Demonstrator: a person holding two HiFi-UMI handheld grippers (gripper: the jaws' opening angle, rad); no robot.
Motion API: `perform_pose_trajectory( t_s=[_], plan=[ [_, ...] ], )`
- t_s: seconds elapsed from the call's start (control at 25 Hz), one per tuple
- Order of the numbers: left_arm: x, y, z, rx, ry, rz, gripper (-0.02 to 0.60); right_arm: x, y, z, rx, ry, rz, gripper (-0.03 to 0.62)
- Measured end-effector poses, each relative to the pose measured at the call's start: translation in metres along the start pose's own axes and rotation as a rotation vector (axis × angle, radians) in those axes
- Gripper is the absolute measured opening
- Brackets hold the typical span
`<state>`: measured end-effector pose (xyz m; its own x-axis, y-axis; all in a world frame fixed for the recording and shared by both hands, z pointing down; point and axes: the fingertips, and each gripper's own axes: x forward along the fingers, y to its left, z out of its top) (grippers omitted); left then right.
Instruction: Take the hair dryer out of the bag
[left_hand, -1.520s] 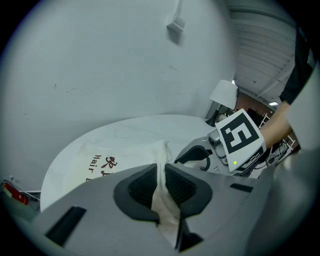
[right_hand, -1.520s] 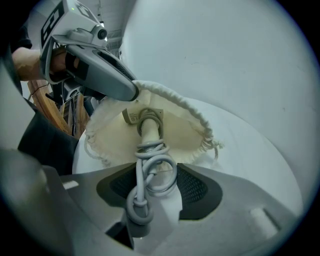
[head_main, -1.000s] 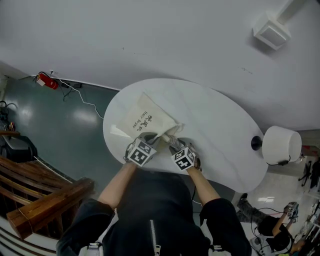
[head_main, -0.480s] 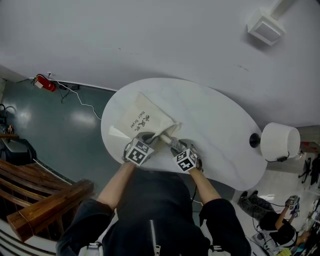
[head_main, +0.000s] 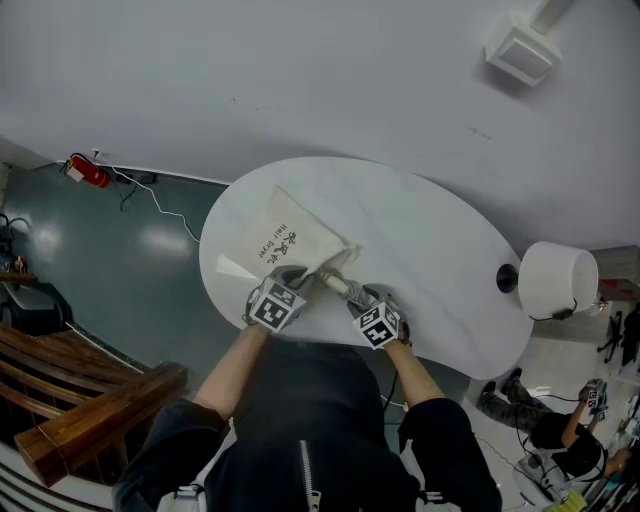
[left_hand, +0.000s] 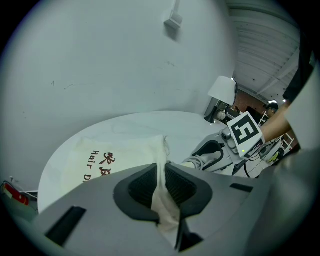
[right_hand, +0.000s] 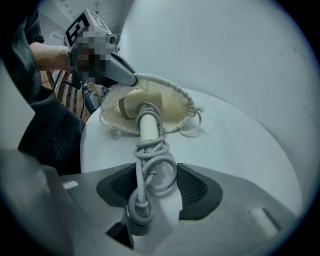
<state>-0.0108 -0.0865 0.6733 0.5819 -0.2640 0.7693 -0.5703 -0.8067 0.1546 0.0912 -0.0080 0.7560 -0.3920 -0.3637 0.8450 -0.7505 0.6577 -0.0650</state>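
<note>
On the worktop (head_main: 440, 260) we count one bag (head_main: 285, 240), left gripper (left_hand: 161, 184) jaws pinching it, and one hair dryer (right_hand: 148, 125), right gripper (right_hand: 156, 187) jaws clamping its cord (right_hand: 152, 167).

I see a cream bag (head_main: 285, 238) lettered in brown and red, a white hair dryer (right_hand: 147, 125) with pale grey cord (right_hand: 150, 165), a white table (head_main: 440, 270), grey left gripper (left_hand: 161, 170) and right gripper (right_hand: 156, 180) with black cross-hatched pads (left_hand: 142, 187), black-and-white patterned cubes (head_main: 276, 304), and dark green floor (head_main: 120, 240).
</note>
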Motion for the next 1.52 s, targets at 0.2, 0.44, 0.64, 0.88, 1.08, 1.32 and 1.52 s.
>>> perform_pose_trajectory(
  t_s=[0.2, 0.44, 0.64, 0.88, 1.08, 1.32, 1.52],
  plan=[
    [0.0, -0.001, 0.0, 0.001, 0.0, -0.002, 0.052, 0.001, -0.003, -0.012, -0.001, 0.014, 0.004, 0.225],
    [0.002, -0.001, 0.0, -0.001, -0.006, -0.004, 0.052, 0.005, -0.004, -0.017, 0.004, 0.023, 0.003, 0.227],
    [0.001, -0.001, 0.0, -0.003, -0.004, -0.005, 0.052, 0.003, -0.003, -0.015, 0.011, 0.004, 0.011, 0.234],
    [0.001, -0.001, 0.003, -0.007, -0.009, -0.006, 0.052, -0.007, -0.001, -0.004, -0.001, -0.013, 0.047, 0.269],
    [0.001, 0.0, -0.001, -0.015, 0.0, -0.002, 0.052, -0.014, 0.003, 0.025, -0.017, -0.076, 0.062, 0.276],
    [0.001, 0.0, 0.0, -0.017, -0.005, -0.003, 0.052, -0.004, 0.014, 0.06, -0.043, -0.117, 0.094, 0.279],
    [0.002, 0.001, -0.001, -0.016, -0.011, -0.002, 0.052, 0.005, 0.018, 0.078, -0.061, -0.12, 0.102, 0.282]
  ],
)
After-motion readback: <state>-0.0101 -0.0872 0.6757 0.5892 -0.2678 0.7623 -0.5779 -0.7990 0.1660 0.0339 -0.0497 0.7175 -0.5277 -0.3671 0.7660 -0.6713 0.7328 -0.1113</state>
